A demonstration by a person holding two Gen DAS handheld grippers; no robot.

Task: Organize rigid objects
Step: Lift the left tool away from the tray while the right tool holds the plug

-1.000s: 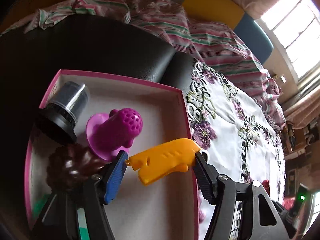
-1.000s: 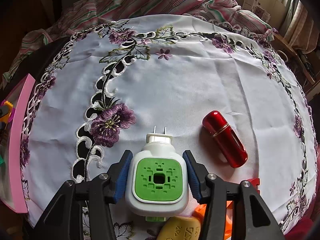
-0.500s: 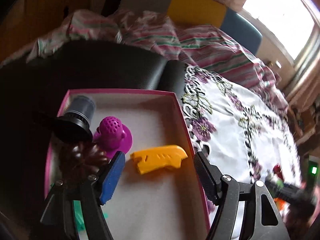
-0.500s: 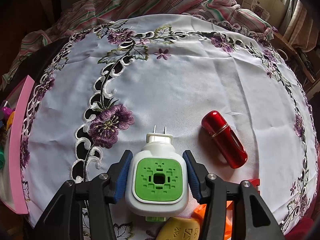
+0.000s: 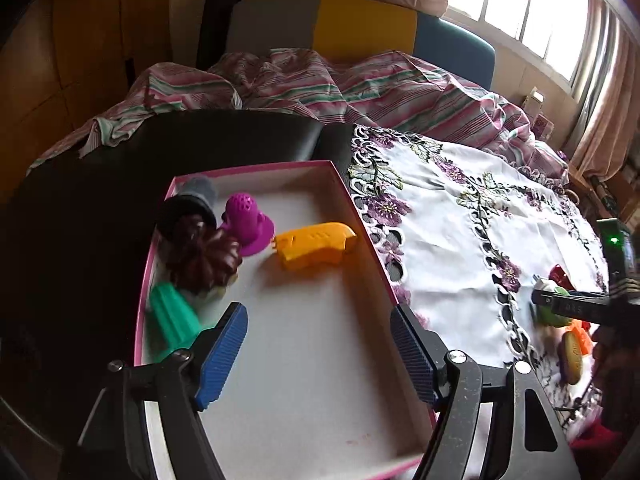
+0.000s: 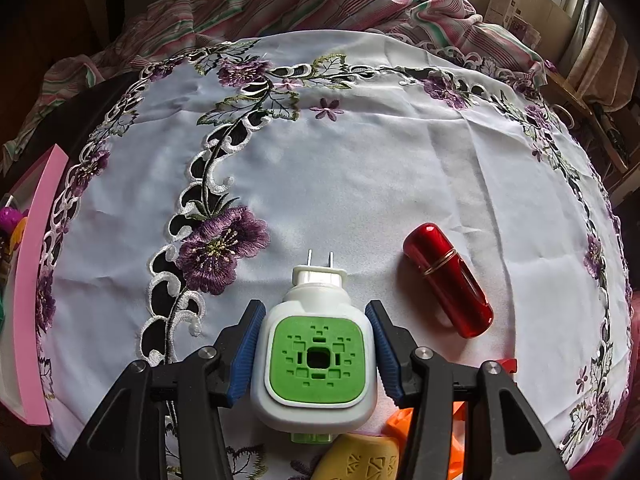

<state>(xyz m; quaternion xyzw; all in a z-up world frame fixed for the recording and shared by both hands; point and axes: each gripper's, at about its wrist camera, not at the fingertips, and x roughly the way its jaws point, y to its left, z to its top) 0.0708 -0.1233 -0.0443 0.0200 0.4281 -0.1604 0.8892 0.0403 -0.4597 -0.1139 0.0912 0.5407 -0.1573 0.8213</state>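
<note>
A pink-rimmed box (image 5: 362, 216) holds a yellow plastic piece (image 5: 314, 243), a magenta perforated piece (image 5: 246, 222), a dark brown lumpy object (image 5: 202, 256), a green ribbed piece (image 5: 172, 318) and a black-and-grey cylinder (image 5: 192, 200). My left gripper (image 5: 320, 354) is open and empty above the box's near half. My right gripper (image 6: 316, 350) is shut on a white and green plug-in device (image 6: 318, 354), just above the embroidered cloth (image 6: 360, 168). A red capsule-shaped case (image 6: 448, 280) lies to its right.
A yellow oval object (image 6: 360, 458) and an orange piece (image 6: 456, 440) lie under the right gripper. The box edge (image 6: 34, 280) shows at the far left. A striped blanket (image 5: 320, 84) and black cushion (image 5: 160, 148) lie behind the box.
My left gripper let go of the yellow piece, which now lies in the box, and drew back and up. My right gripper and the plug-in device have not moved.
</note>
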